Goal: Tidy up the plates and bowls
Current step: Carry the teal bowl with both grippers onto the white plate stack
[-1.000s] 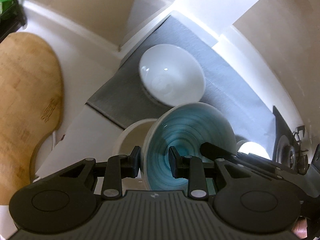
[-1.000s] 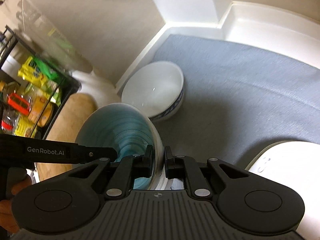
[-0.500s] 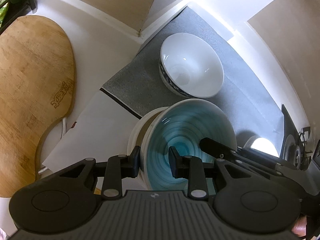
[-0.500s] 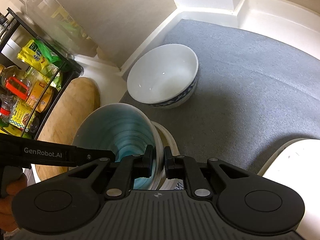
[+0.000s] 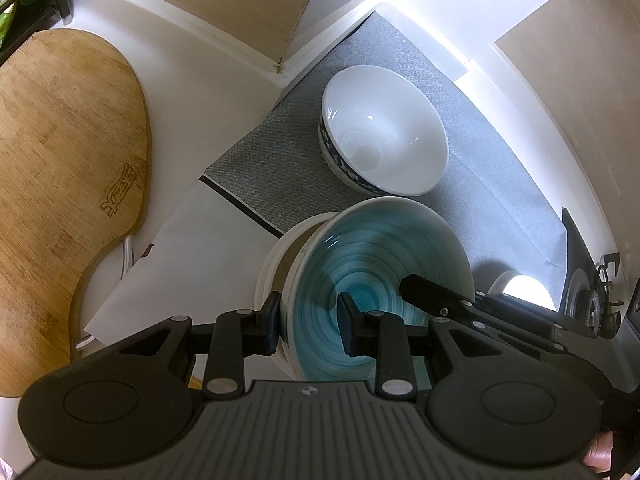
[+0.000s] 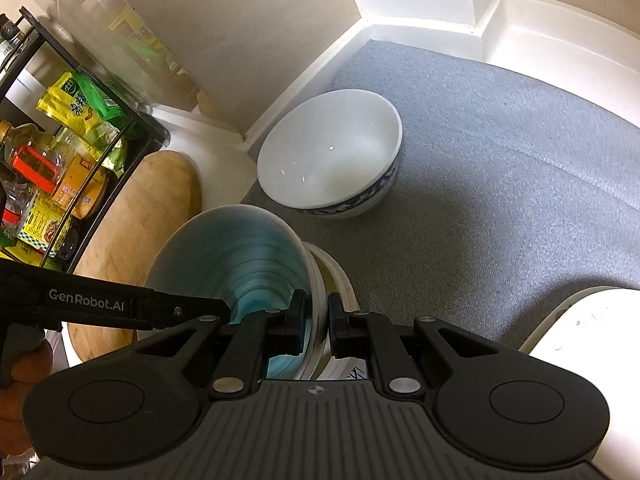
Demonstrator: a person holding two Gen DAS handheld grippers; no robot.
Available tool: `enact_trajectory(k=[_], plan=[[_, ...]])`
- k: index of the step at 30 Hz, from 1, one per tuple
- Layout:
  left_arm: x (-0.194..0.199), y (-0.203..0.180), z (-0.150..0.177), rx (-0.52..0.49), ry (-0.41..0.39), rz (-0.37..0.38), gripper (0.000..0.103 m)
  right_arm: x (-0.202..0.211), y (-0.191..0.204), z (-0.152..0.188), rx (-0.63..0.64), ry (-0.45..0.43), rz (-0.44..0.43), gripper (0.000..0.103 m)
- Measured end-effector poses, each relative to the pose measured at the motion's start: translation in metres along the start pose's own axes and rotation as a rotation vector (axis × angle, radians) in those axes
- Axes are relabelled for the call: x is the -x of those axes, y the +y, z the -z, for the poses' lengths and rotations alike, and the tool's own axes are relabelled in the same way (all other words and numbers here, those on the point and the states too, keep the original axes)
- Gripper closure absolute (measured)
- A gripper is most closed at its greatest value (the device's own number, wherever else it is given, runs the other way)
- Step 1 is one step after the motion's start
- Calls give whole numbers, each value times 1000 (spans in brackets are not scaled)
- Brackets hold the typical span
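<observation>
A teal-glazed bowl (image 5: 372,264) (image 6: 240,252) is held tilted between both grippers, above a white dish (image 5: 276,252) (image 6: 336,276). My left gripper (image 5: 308,324) straddles its near rim, one finger inside, one outside, with some gap. My right gripper (image 6: 318,322) is shut on the opposite rim. A white bowl with blue pattern (image 5: 384,140) (image 6: 332,160) sits upright on the grey mat (image 5: 280,152) (image 6: 500,184) just beyond.
A wooden cutting board (image 5: 60,168) (image 6: 140,216) lies to the left on the white counter. A black rack with food packets (image 6: 52,152) stands at far left. A white object (image 6: 588,336) lies at the right, a stove burner (image 5: 588,292) at far right.
Both grippers and the teal bowl have pulled back from the white patterned bowl, which now appears farther away; the white dish under the teal bowl shows more.
</observation>
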State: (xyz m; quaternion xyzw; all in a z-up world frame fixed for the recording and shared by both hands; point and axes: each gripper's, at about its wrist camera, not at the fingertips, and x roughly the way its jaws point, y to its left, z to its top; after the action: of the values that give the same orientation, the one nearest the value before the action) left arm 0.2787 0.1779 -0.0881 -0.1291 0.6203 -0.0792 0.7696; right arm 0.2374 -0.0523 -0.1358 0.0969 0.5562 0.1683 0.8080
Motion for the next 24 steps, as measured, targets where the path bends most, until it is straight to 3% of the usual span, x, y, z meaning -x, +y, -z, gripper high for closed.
enact_trajectory(k=[11,24], plan=[[0,-4,1,-4,-6,-17,70,0,2,1,11,-3,8,90],[2,-11,1,-25,3,-30,58,-1,15,1,79,-23,46,86]])
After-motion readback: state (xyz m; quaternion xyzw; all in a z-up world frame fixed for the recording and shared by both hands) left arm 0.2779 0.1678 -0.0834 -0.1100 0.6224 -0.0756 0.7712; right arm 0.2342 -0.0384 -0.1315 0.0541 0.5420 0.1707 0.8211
